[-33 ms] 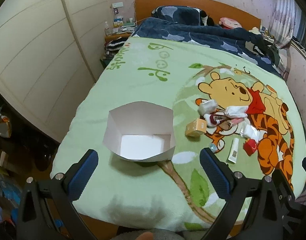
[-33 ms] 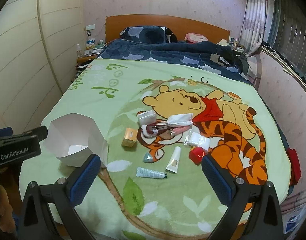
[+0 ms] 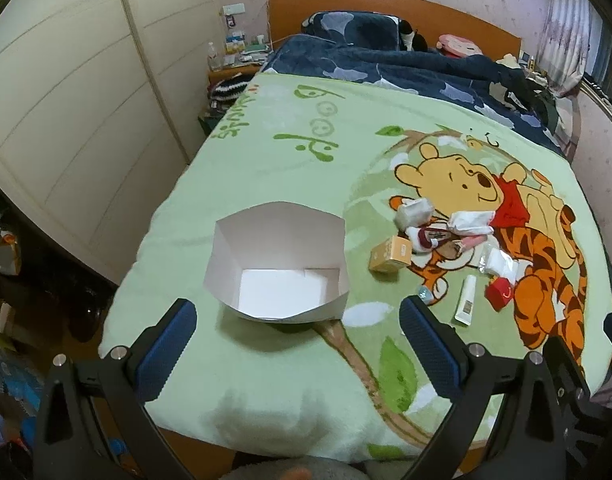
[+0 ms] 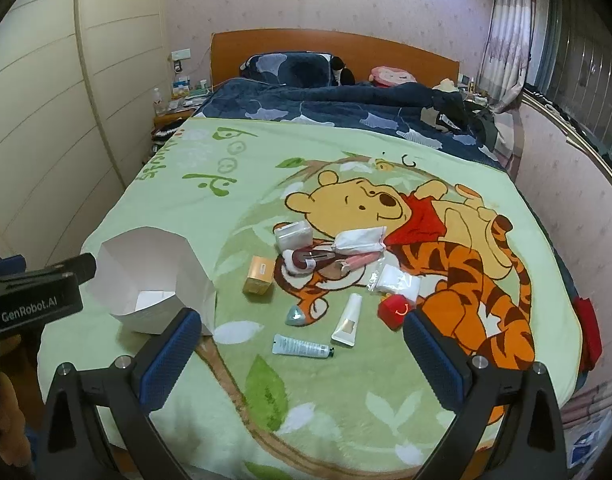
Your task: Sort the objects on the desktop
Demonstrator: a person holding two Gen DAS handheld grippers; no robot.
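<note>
Both tools held apart, nothing gripped: left tool [image 3: 293,344], right tool [image 4: 301,352] | box [image 3: 277,268] seen bare inside, ahead of left tool | tube [image 4: 301,346] nearest right tool, long axis crosswise | other items clustered beyond on bed [image 4: 185,208].

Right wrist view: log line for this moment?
left claw: open | right claw: open | white paper box: empty | items: on blanket
</note>
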